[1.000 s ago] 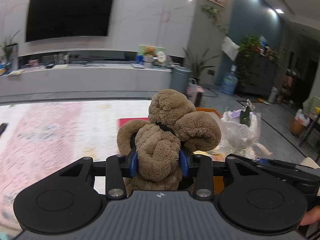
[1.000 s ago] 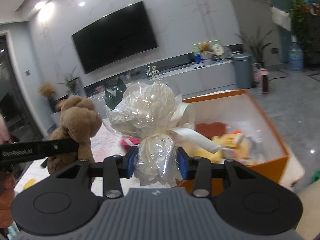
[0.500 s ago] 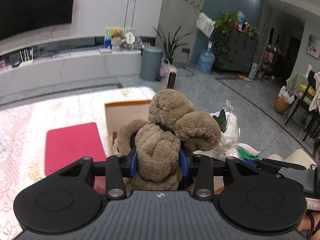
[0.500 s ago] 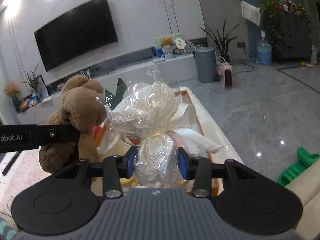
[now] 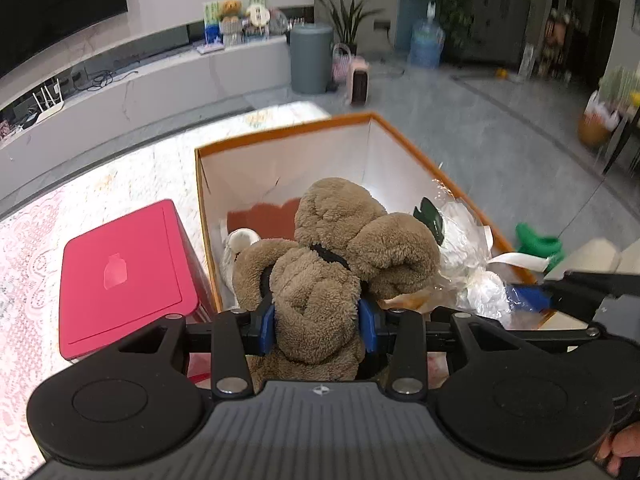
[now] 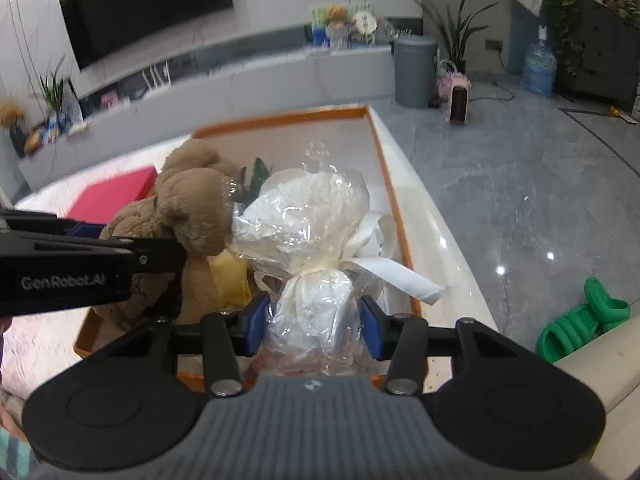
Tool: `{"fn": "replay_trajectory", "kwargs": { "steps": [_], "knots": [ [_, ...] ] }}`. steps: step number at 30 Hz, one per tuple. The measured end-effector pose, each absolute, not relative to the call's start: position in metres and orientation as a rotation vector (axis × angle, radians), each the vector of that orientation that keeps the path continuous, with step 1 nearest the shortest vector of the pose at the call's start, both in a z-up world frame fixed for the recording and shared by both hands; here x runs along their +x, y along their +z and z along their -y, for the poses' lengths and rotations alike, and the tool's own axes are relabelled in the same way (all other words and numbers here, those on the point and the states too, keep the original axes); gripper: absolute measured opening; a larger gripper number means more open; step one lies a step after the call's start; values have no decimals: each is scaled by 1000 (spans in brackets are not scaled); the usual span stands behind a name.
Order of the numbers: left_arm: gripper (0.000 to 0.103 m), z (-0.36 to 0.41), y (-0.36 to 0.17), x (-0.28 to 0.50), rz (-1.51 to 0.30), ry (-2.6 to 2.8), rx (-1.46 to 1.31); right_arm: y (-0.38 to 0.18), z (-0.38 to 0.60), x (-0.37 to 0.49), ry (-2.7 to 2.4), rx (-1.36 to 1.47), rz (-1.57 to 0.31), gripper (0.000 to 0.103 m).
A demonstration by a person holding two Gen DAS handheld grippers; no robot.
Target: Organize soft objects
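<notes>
The left gripper (image 5: 317,322) is closed on a brown plush bear (image 5: 332,264), its blue pads sunk into the plush around the bear's middle. The bear hangs over the near end of an open orange-rimmed box (image 5: 280,136), head toward the far wall. It looks light and very soft: the pile gives under the pads, so a hold across the torso, as here, seems safer than one on a floppy limb or ear, which would likely stretch and swing.

The right gripper (image 6: 313,322) is clamped on a cellophane-wrapped bouquet (image 6: 308,216) just below the white ribbon (image 6: 396,274) tied at its neck. The bouquet is also above the box, just right of the bear and touching its head in the right wrist view. The wrap is probably slick and crinkly, and the flowers inside easily crushed, so the gathered stem below the ribbon is the sensible place to grip, with only modest pressure.

The box has white inner walls and already holds several things: a dark red piece (image 5: 264,216) near the far end, something yellow (image 6: 232,284) beneath the bear, and a small pale item (image 5: 242,240) at the left wall; what each is cannot be told for sure, since the bear hides much of the floor. A closed red box (image 5: 120,272) sits just left of the orange one on a pale lace-patterned rug (image 5: 24,248).
</notes>
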State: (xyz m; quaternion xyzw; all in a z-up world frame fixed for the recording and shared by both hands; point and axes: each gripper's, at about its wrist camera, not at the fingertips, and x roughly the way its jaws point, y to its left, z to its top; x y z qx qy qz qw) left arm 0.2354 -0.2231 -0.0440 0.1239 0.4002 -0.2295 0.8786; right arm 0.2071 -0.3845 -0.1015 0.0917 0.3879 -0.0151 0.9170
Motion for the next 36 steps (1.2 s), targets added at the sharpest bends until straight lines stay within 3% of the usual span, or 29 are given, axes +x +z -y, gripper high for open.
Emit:
{"fn": "replay_trajectory", "kwargs": {
  "steps": [12, 17, 20, 22, 25, 36],
  "knots": [
    [49, 250, -58, 240, -892, -431, 408, -110, 363, 234, -26, -6, -923, 57],
    [62, 249, -55, 242, -884, -432, 417, -110, 360, 236, -27, -43, -940, 59],
    [63, 248, -46, 243, -862, -449, 404, -104, 358, 232, -29, -57, -938, 62],
    [66, 246, -38, 242, -841, -448, 397, -101, 356, 230, -17, -74, -941, 69],
    [70, 241, -24, 242, -812, -448, 380, -96, 352, 226, -6, -99, -951, 72],
    [72, 203, 27, 227, -710, -458, 265, -51, 344, 203, -18, -138, -898, 91]
  ]
}}
